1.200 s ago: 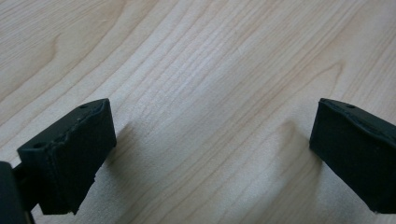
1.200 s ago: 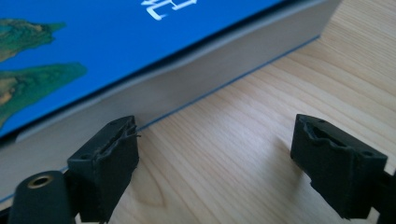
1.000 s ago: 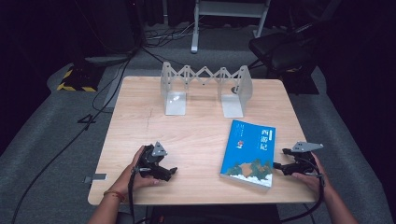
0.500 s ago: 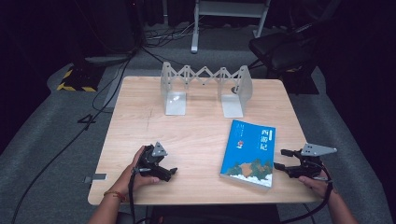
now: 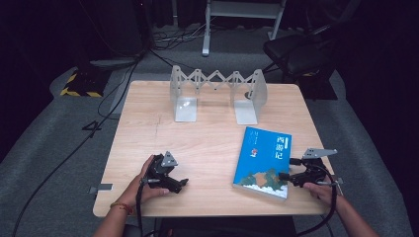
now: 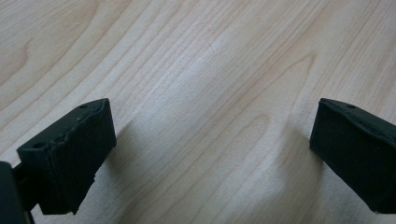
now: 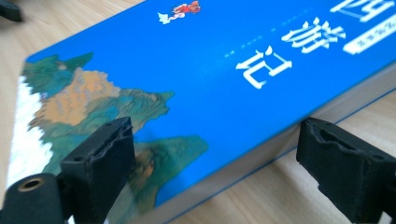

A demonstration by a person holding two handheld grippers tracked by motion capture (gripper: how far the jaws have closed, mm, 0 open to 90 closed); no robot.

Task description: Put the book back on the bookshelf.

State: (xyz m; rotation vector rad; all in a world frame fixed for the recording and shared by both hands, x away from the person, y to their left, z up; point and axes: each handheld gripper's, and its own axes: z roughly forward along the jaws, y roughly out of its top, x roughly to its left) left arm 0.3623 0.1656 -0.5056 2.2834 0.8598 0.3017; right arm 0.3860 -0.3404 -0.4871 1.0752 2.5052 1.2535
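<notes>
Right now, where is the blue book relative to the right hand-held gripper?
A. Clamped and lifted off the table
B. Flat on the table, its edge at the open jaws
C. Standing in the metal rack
B: the blue book lies flat on the table, with the right hand-held gripper open at its edge.

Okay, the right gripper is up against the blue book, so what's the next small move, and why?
Probably ease the right gripper a little further onto the blue book's near edge, then close. Its jaws have just been opening and now stand open, one over the cover and one beside the page edge, not pressing yet. The book lies flat on the table, and the left gripper rests open, apart from it.
</notes>
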